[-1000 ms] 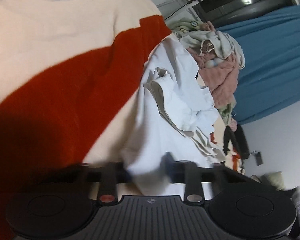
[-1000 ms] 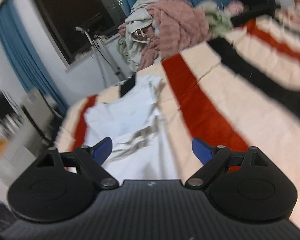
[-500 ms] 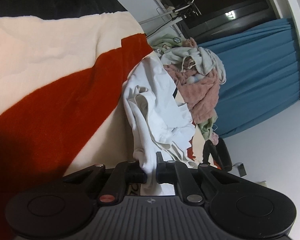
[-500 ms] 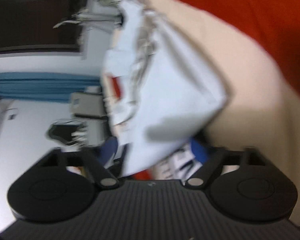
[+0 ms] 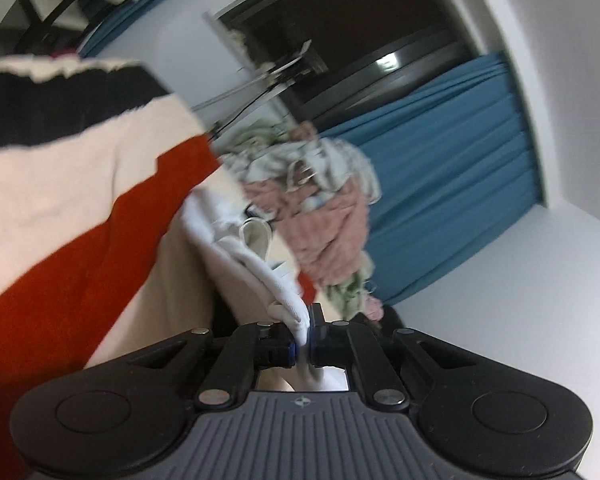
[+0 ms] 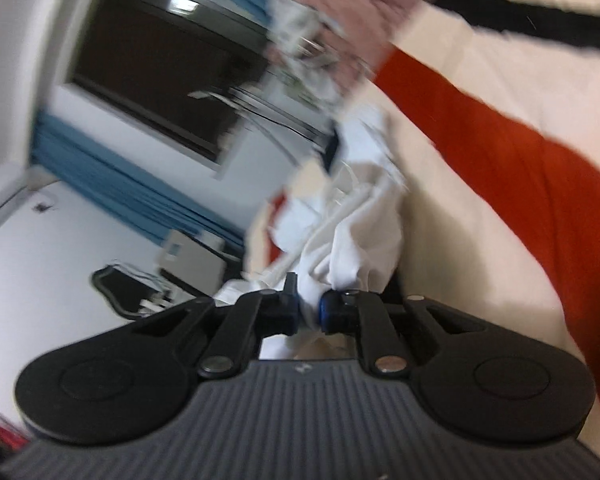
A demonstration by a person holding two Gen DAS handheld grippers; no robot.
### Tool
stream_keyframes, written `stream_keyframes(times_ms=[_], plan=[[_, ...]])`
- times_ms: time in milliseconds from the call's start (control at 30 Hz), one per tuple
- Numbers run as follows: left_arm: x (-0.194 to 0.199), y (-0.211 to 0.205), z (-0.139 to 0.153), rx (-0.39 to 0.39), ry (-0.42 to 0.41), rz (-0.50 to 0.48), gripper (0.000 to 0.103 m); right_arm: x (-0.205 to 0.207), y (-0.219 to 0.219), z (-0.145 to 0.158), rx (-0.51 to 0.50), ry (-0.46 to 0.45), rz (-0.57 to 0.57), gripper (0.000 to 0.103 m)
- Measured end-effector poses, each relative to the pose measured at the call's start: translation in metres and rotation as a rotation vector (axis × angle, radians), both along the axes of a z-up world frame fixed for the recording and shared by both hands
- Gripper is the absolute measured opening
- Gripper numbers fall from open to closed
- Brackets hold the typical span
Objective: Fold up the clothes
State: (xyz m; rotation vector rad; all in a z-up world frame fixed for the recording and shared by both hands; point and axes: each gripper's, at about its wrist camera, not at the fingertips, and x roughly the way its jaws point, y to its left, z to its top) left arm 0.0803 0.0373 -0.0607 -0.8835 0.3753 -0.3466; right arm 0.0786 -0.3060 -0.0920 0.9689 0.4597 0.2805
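A white garment [image 5: 236, 256] lies crumpled on a striped blanket [image 5: 60, 200] of cream, red and black. My left gripper [image 5: 304, 346] is shut on one edge of the white garment, which bunches between its jaws. In the right wrist view the same white garment [image 6: 360, 224] trails away from my right gripper [image 6: 310, 314], which is shut on another part of its edge. Both views are tilted and blurred.
A pile of pink, green and white clothes [image 5: 324, 208] sits beyond the garment; it also shows in the right wrist view [image 6: 340, 20]. Blue curtains [image 5: 452, 184] and a dark window [image 6: 160, 64] stand behind. A chair and a grey box [image 6: 192, 256] stand by the wall.
My right gripper went from wide open to shut on the white garment. My left gripper shut on the garment's edge a second ago and has lifted it. Both views tilted.
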Motion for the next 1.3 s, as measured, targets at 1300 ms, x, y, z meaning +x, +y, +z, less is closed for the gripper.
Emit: stream_keyframes(times_ms=[1300], plan=[[0.167, -0.016, -0.022, 0.2, 0.339, 0.022, 0.007, 0.117, -0.008, -0.04, 0.057, 0.278, -0.093, 0.015]])
